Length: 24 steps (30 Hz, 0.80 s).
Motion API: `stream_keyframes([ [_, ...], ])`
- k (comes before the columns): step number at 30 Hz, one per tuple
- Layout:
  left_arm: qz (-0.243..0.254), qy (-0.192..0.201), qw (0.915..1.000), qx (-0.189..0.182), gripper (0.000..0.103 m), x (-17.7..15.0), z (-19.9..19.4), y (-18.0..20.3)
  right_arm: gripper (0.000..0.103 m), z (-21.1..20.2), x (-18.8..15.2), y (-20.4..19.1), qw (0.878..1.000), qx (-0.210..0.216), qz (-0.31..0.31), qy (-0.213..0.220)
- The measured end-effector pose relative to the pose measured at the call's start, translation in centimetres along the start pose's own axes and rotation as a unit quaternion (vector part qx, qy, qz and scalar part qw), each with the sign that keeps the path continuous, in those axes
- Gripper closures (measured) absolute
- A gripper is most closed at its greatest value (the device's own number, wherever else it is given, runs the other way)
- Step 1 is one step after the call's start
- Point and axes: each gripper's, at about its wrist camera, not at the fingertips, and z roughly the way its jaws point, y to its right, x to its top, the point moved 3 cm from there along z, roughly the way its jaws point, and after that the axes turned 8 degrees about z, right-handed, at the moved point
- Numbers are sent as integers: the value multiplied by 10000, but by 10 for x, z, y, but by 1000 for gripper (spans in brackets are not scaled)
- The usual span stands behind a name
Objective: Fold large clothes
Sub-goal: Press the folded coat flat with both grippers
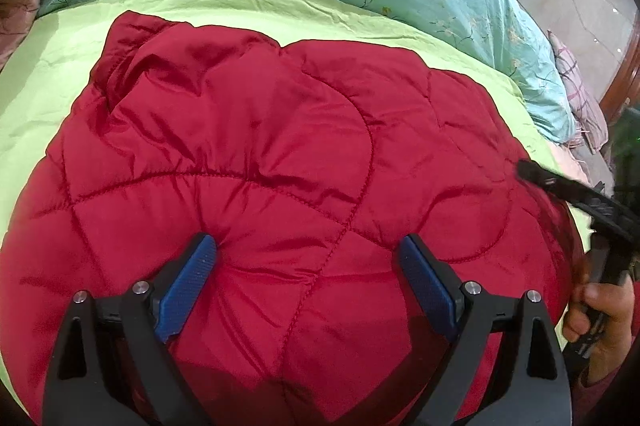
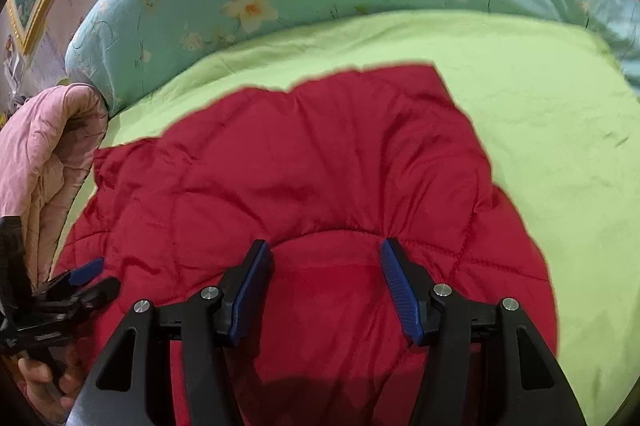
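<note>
The red quilted jacket [image 1: 256,162] is spread on the lime-green sheet [image 1: 36,98] of the bed, puffed and slippery. The left gripper [image 1: 308,266] is held over it with jaws wide apart, nothing between the pads. The right gripper [image 2: 326,266] is likewise seen parted, only resting fabric beneath it. A risk is judged here: only the glossy top layer may be pinched, so the padding could slide out and the fold be skewed. The pink garment [image 2: 44,154] nearby could be snagged.
</note>
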Motion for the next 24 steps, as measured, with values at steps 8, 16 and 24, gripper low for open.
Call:
stream_keyframes([
  [8, 93, 7, 9999, -107, 9, 0, 0, 0, 41, -4, -15, 18, 9992, -14, -1, -388],
  [16, -29, 6, 9999, -158, 8, -1, -14, 0, 41, -8, -23, 19, 9992, -49, 89, -395],
  [24, -526, 191, 9984, -53, 8, -17, -66, -4, 42, -38, -19, 9, 10000, 21, 37, -64],
])
